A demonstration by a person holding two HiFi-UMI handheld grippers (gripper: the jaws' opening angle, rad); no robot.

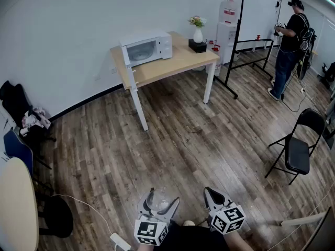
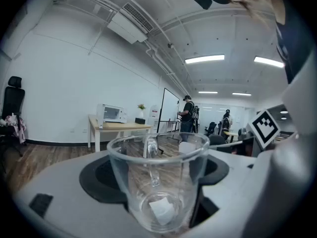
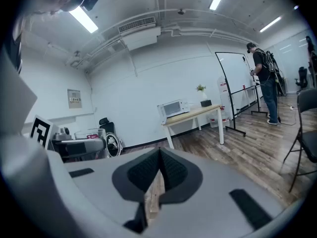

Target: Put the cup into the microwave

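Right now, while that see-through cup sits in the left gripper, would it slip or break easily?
The cup looks like clear glass, so probably stiff, smooth and breakable if dropped. It holds no visible liquid, so likely fairly light. The left gripper clamps its smooth sides on black pads, so it might slip if jolted.

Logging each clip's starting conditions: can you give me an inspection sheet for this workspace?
Surface: wooden table, far across the floor.
Job's things: microwave on the table, door closed; glass cup in the left gripper.
Clutter: flower vase on a black box, on the table.
Grippers: left gripper shut on the glass cup; right gripper shut, empty.
Cables: white cable and power strip on the floor.
Surroundings: folding chair, whiteboard, person standing beside it.
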